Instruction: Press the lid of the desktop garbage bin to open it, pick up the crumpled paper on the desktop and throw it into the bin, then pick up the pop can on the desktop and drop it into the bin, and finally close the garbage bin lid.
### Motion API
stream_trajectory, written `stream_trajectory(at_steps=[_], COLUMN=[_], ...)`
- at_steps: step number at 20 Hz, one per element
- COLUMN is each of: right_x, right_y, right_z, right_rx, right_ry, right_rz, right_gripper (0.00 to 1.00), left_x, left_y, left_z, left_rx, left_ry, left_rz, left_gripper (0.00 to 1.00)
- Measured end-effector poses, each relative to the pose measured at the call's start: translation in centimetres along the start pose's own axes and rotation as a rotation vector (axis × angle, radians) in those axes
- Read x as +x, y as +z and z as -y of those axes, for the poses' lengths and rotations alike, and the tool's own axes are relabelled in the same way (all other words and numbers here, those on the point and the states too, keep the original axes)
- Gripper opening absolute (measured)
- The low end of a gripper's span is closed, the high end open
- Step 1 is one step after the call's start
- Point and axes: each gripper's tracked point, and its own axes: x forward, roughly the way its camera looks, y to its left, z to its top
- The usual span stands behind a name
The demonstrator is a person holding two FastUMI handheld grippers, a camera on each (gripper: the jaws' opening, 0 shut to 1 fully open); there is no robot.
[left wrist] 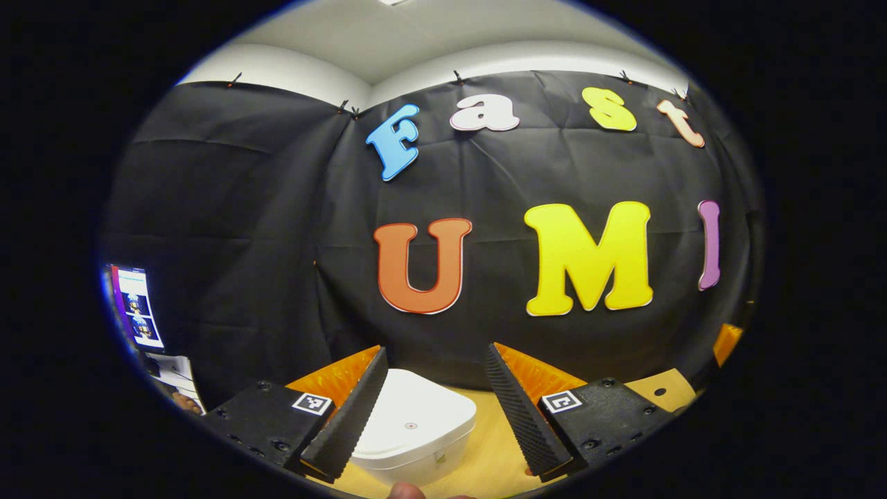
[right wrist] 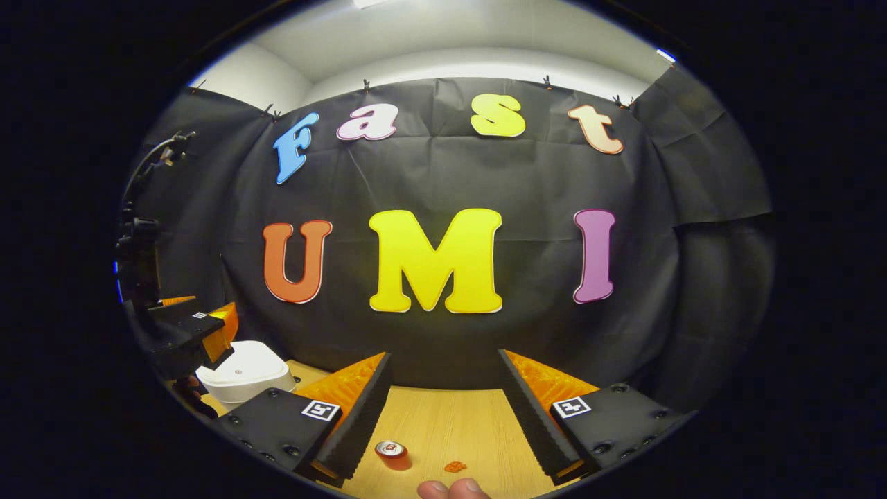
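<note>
Stage: Since the white rounded plastic garbage bin has its lid down flat, I judge the task to be at its very first step, the press on the lid not yet made.
Left hand-held gripper: fingers spread wide apart, nothing between them; it hangs above the pale wooden bench, with the bin just ahead and below, mostly between its two fingers and nearer the left one.
Lid: closed, a small round mark near its middle; no finger touches it.
Right hand-held gripper: fingers likewise wide apart and empty, held over the bench.
Pop can: the small red metal pop can stands upright on the bench, just ahead of and below the right gripper, close to its left finger.
Paper: a small orange crumpled scrap lies on the bench a little to the right of the can, between the right gripper's fingers; too small to tell more.
Bin from the right gripper: well off to its left, with the left gripper close over it.
Left to do: open the lid, bin the paper, bin the can, close the lid.
</note>
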Motion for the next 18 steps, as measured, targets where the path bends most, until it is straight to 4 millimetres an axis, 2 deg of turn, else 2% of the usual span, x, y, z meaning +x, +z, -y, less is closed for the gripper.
stream_trajectory(at_steps=[3, 7, 10, 12, 13, 18], right_x=[0.0, 0.3, 0.5, 0.6, 0.7, 1.0], right_y=[0.4, 0.2, 0.4, 0.5, 0.6, 0.9], right_z=[0.0, 0.0, 0.0, 0.0, 0.1, 0.3], right_rx=[-0.025, -0.048, -0.067, -0.083, -0.087, -0.081], right_ry=[0.022, 0.044, 0.054, 0.06, 0.063, 0.075], right_rz=[0.012, 0.002, 0.005, 0.011, 0.013, 0.025], right_gripper=[0.95, 0.93, 0.95, 0.95, 0.95, 0.94], left_x=[1.3, 2.7, 3.7, 4.8, 4.9, 4.6], left_y=[-1.8, -3.1, -4.9, -5.5, -5.9, -9.0], left_z=[-1.7, -3.2, -3.9, -2.8, -3.1, -4.2], left_rx=[-0.015, -0.036, -0.044, -0.047, -0.042, -0.071], left_ry=[0.069, 0.144, 0.164, 0.183, 0.198, 0.244], left_rz=[-0.05, -0.077, -0.135, -0.159, -0.172, -0.271], left_gripper=[0.88, 0.83, 0.68, 0.64, 0.62, 0.39])
